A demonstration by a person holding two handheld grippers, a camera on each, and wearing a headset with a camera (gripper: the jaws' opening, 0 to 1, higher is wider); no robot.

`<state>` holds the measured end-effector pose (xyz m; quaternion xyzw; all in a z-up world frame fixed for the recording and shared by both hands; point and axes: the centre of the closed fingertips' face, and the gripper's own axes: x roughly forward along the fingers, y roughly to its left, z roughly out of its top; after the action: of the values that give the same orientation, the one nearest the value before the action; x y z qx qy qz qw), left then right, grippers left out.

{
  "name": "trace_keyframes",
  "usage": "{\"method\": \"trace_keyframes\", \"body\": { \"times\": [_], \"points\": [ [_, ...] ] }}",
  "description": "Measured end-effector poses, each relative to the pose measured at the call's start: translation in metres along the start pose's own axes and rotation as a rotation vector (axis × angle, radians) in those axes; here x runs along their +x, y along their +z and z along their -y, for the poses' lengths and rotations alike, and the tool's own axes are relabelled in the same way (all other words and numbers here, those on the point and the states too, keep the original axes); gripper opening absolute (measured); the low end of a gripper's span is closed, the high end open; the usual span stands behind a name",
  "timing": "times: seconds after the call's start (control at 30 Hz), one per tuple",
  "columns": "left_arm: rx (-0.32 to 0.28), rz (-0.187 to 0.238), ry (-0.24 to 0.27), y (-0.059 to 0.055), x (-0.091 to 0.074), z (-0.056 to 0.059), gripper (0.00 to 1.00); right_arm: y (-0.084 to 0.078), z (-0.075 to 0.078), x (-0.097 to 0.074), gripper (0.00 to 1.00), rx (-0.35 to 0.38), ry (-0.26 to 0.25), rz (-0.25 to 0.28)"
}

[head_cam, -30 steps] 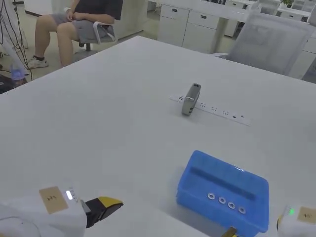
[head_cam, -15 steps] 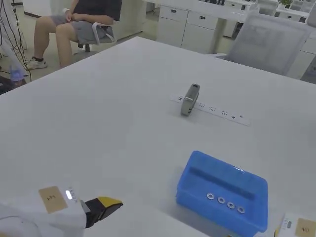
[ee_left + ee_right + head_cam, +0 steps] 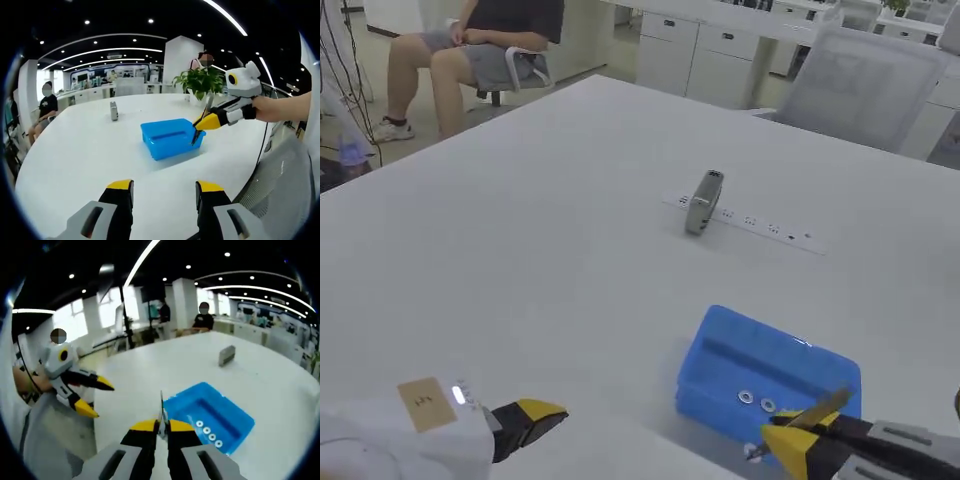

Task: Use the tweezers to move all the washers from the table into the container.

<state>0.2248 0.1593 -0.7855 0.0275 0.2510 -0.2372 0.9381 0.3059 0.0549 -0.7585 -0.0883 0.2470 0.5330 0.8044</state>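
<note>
White tabletop (image 3: 520, 250) stretches ahead of both your grippers, with open office behind it. Some of this is hard to read. In the head view your right gripper (image 3: 782, 437) is cut off by the bottom edge. With the tweezers (image 3: 823, 405) it covers part of the row of washers (image 3: 746, 398) in the blue container (image 3: 720, 350), so you see two there. The right gripper view shows four in a line, ahead of the jaws and a little to their right. The tweezers' lower tip is too thin and blurred to tell whether it carries anything.

Your right gripper's jaws are pinched almost together on the tweezers' body. In the head view the tweezers' long axis slants from low left, in front of the container's near wall, up to the right over the container. In the left gripper view they stand steeply, with the pointed end down beside the container's rim and the back end up behind the jaws. From the right gripper itself they appear edge-on, a sliver straight ahead.

Your left gripper (image 3: 555, 412) has its jaws apart, holding nothing. The container sits well ahead of it and to its right. Far beyond both grippers, a grey block (image 3: 703, 200) stands at a white power strip (image 3: 770, 226).
</note>
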Motion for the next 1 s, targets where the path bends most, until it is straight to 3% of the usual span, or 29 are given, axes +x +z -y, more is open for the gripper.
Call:
{"method": "trace_keyframes", "body": {
  "times": [0.1, 0.37, 1.0],
  "points": [
    [0.003, -0.001, -0.001, 0.000, 0.000, 0.000, 0.49, 0.012, 0.011, 0.001, 0.04, 0.007, -0.020, 0.023],
    [-0.001, 0.004, 0.006, 0.001, 0.000, -0.001, 0.49, 0.020, 0.037, 0.017, 0.04, 0.005, -0.062, 0.012],
    [0.000, 0.004, 0.006, 0.001, -0.001, 0.000, 0.49, 0.009, 0.049, 0.054, 0.04, -0.007, -0.034, -0.059]
  ]
}}
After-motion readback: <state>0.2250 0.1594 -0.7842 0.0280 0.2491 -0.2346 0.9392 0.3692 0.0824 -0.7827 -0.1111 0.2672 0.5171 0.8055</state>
